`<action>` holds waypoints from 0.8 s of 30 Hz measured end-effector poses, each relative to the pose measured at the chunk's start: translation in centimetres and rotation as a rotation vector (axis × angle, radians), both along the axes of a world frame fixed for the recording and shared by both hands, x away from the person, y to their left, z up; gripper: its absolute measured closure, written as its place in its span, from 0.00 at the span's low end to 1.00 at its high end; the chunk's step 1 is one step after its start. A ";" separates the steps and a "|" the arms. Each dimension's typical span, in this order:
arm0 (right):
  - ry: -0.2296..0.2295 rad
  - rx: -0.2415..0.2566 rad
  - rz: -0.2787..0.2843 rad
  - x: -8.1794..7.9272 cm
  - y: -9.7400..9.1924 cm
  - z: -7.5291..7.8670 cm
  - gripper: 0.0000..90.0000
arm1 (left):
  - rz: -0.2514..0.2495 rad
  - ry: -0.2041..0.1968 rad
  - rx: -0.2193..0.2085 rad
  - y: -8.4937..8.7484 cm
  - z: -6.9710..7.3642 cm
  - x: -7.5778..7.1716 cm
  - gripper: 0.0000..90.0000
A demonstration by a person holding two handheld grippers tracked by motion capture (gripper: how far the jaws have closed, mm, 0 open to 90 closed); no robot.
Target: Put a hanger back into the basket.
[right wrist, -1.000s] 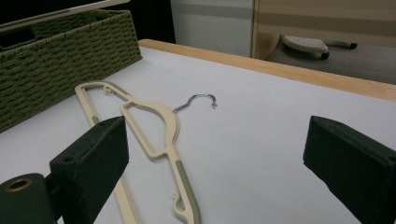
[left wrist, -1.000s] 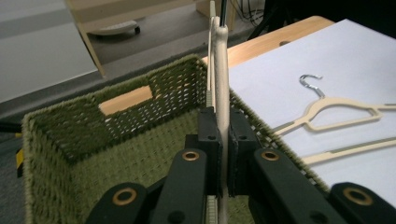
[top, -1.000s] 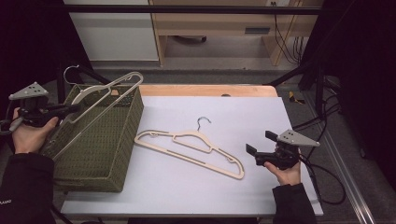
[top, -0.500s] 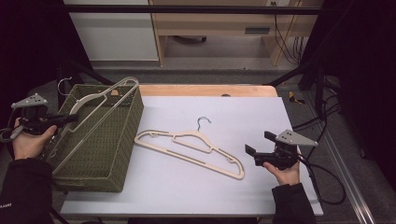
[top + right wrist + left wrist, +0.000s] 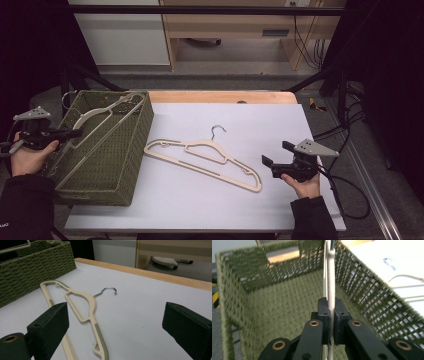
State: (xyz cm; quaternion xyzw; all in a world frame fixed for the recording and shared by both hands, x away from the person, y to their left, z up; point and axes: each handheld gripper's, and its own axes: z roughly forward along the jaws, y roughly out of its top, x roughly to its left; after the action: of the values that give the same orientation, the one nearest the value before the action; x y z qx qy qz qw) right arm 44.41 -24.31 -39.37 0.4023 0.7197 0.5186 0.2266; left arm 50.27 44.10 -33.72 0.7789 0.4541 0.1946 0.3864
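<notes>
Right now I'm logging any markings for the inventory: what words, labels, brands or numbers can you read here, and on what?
None can be read.
Basket: plain green weave, no label.
Hanger on the table: no print visible.
Hanger in the basket: no print visible.
Person's left sleeve: a small pale mark, too small to read.

Dark room; wooden desk [image 5: 230,25] behind table, white cabinet [image 5: 120,37], cables [image 5: 305,30] on floor.

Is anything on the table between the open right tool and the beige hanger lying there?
Nothing visible. The right tool stands open just off the lower end of the beige plastic hanger with a metal hook, with bare white table between them. The green woven basket sits farther left.
</notes>
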 end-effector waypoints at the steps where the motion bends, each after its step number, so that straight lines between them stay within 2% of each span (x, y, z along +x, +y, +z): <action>1: 0.000 -0.002 -0.001 0.0 0.0 0.0 0.08 | 0.002 0.003 -0.005 -0.1 -0.2 0.1 0.96; 4: 0.003 -0.004 0.001 0.0 0.1 -0.1 0.08 | -0.006 0.019 -0.002 -0.5 -0.9 0.6 0.96; 7: 0.005 -0.004 0.002 0.1 0.1 -0.1 0.08 | 0.019 0.030 0.029 -1.1 -1.7 1.1 0.95; 9: 0.005 -0.004 0.003 0.0 0.1 -0.1 0.08 | 0.040 0.037 0.035 -1.2 -2.3 1.4 0.95; 13: 0.003 -0.002 0.004 0.1 0.1 -0.1 0.08 | 0.077 0.040 -0.001 -0.5 -3.2 1.4 0.95; 16: 0.006 -0.003 0.006 0.1 0.2 -0.1 0.08 | 0.118 0.033 0.005 -0.3 -3.4 1.4 0.94; 21: 0.006 -0.004 0.005 0.1 0.3 -0.2 0.08 | 0.202 0.042 0.072 0.0 -3.8 1.8 0.90; 24: 0.006 -0.006 0.009 0.1 0.3 -0.2 0.08 | 0.250 0.078 0.134 0.5 -4.2 2.0 0.88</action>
State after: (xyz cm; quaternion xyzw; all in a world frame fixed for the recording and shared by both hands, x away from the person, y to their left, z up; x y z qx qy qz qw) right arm 44.54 -24.03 -39.60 0.4002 0.7235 0.5163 0.2232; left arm 52.29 44.63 -37.90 0.7471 0.5484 0.2406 0.2883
